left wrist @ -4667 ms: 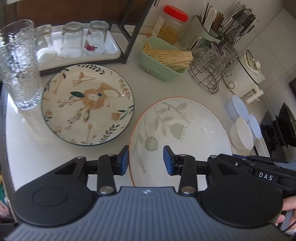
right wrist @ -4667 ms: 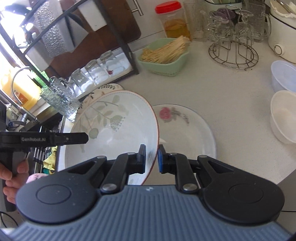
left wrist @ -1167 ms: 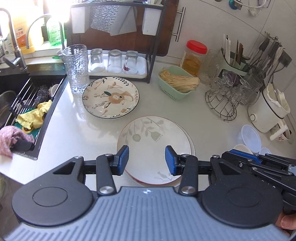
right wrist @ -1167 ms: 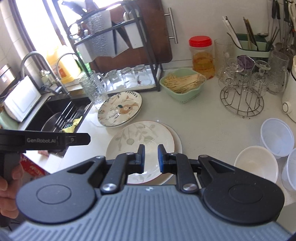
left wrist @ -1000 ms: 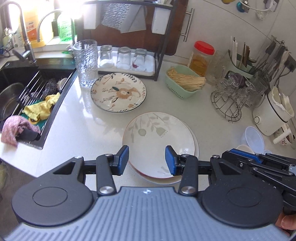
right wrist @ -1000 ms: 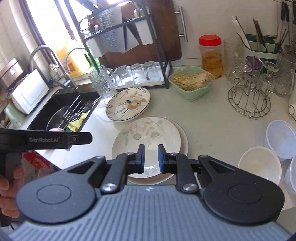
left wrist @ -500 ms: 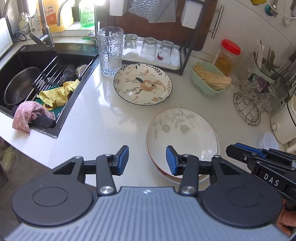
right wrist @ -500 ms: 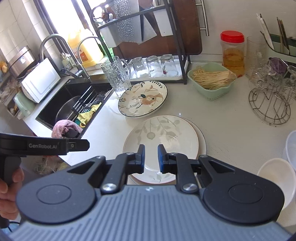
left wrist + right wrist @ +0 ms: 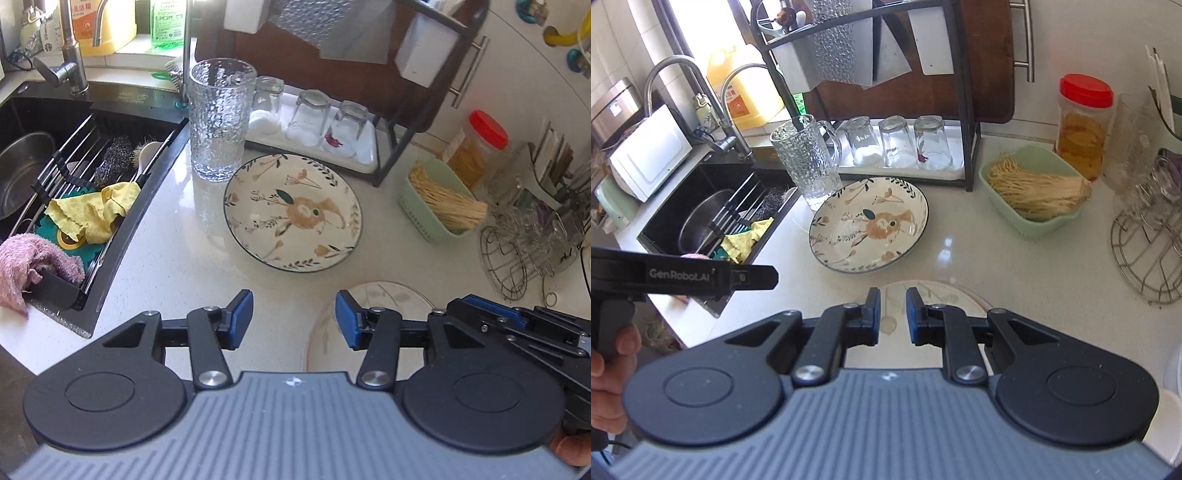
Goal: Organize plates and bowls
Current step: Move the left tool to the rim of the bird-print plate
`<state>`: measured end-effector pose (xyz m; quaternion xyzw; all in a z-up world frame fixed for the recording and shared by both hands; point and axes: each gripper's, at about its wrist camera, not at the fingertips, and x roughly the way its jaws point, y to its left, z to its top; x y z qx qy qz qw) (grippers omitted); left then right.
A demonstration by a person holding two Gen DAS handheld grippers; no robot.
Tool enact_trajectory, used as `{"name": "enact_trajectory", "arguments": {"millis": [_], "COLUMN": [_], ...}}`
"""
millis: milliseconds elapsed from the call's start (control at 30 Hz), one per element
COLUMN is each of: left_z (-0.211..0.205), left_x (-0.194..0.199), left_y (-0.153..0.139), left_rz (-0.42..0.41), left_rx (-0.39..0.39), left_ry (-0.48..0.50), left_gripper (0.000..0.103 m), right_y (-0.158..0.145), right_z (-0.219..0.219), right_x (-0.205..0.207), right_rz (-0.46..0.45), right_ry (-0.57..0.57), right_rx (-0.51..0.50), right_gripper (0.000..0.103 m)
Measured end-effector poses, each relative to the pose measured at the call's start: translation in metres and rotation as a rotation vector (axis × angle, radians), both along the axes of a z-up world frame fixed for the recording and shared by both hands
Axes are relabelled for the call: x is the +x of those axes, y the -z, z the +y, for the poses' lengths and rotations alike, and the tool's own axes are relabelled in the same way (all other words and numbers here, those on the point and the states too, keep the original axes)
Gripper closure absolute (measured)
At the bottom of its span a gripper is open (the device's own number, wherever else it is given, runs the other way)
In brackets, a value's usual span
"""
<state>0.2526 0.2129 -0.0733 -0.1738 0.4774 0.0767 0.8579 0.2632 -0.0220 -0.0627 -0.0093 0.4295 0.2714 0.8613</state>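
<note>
White counter [image 9: 177, 254] carries my patterned plate [image 9: 293, 213]. My left gripper [image 9: 294, 319] gapes wide and empty. My right gripper [image 9: 892, 312] is narrowly parted above the leaf plate [image 9: 938, 291].

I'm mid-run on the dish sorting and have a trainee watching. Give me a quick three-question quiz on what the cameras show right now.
1. True or false: the fox-pattern plate is gripped in the left tongs.
2. Multiple choice: what lies in the green basket? A) chopsticks B) pale noodle-like strands C) sponges
3. Short answer: which plate sits nearest the right tongs, and is anything between their pads?

Key
1. False. Both tongs are empty; the plate lies flat on the counter, beside the tall textured glass.
2. B.
3. The leaf-pattern plate, lying partly hidden beneath them. Nothing is held; the pads stand slightly apart.
</note>
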Motion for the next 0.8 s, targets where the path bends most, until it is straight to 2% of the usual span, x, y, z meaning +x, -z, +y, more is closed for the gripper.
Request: {"name": "enact_trajectory", "arguments": {"millis": [100, 133, 200, 433, 633, 800], "left_z": [0.017, 0.023, 0.036, 0.061, 0.081, 0.097], "left_x": [0.013, 0.018, 0.029, 0.072, 0.107, 0.128], "left_y": [0.009, 0.013, 0.021, 0.046, 0.074, 0.093], "left_rz": [0.01, 0.017, 0.026, 0.059, 0.098, 0.122], "left_rx": [0.001, 0.002, -0.019, -0.033, -0.058, -0.086], "left_ry": [-0.025, -0.031, -0.042, -0.001, 0.025, 0.032], "left_gripper": [0.034, 0.034, 0.034, 0.034, 0.037, 0.043], "right_y": [0.004, 0.007, 0.011, 0.027, 0.051, 0.071], "right_z": [0.012, 0.016, 0.021, 0.042, 0.059, 0.068], "right_x": [0.014, 0.019, 0.028, 0.064, 0.105, 0.133], "right_rz": [-0.001, 0.005, 0.015, 0.046, 0.119, 0.175], "right_ry": [-0.015, -0.013, -0.001, 0.022, 0.057, 0.064], "right_rx": [-0.029, -0.039, -0.042, -0.063, -0.064, -0.053], "right_gripper": [0.08, 0.066, 0.05, 0.05, 0.051, 0.065]}}
